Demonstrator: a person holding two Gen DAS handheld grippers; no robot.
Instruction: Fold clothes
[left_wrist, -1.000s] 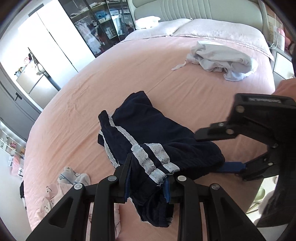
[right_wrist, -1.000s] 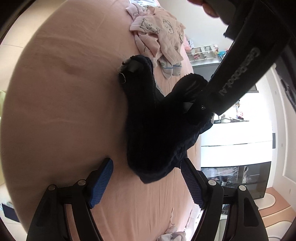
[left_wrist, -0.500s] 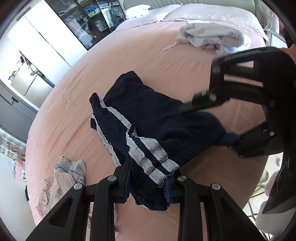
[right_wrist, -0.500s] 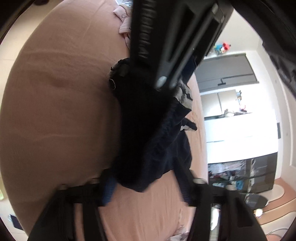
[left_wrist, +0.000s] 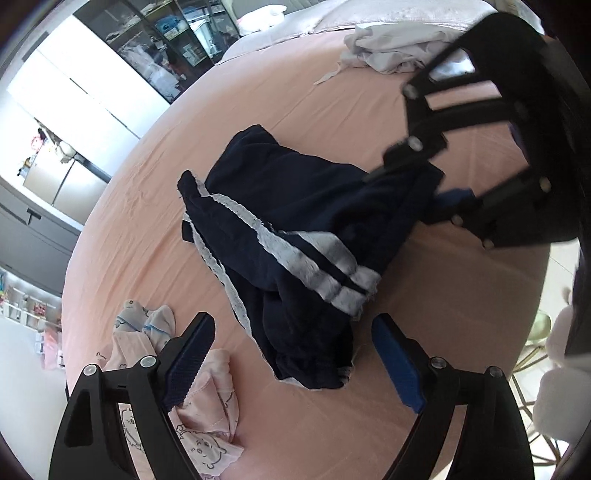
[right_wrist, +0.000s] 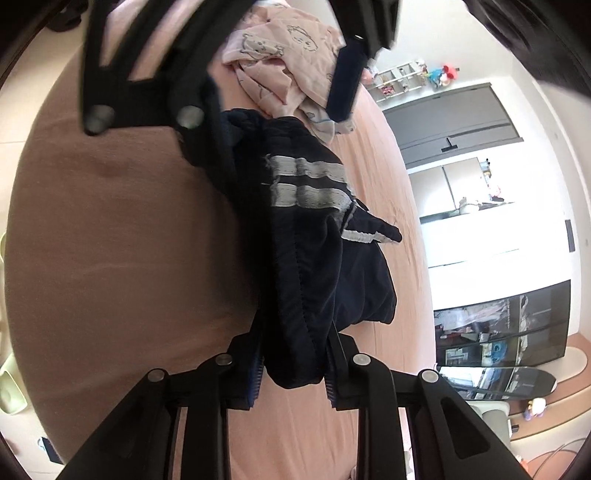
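Navy shorts with white side stripes (left_wrist: 295, 236) lie crumpled on the pink bed (left_wrist: 155, 177). My left gripper (left_wrist: 295, 354) is open, its blue pads on either side of the shorts' near hem, holding nothing. My right gripper (right_wrist: 293, 369) is shut on a thick fold of the shorts (right_wrist: 314, 266) and lifts that edge; in the left wrist view it (left_wrist: 432, 188) grips the shorts' far right end. The left gripper appears blurred at the top of the right wrist view (right_wrist: 258, 92).
A pink printed garment (left_wrist: 199, 413) lies at the bed's near left, also in the right wrist view (right_wrist: 284, 62). A pale grey garment (left_wrist: 388, 51) lies near the pillows. Wardrobes and cabinets (left_wrist: 74, 122) stand beyond the bed. The bed's edge is at the right.
My left gripper opened and let go of the shorts' striped hem. My right gripper closed on the shorts' other end and pulled it up and away.
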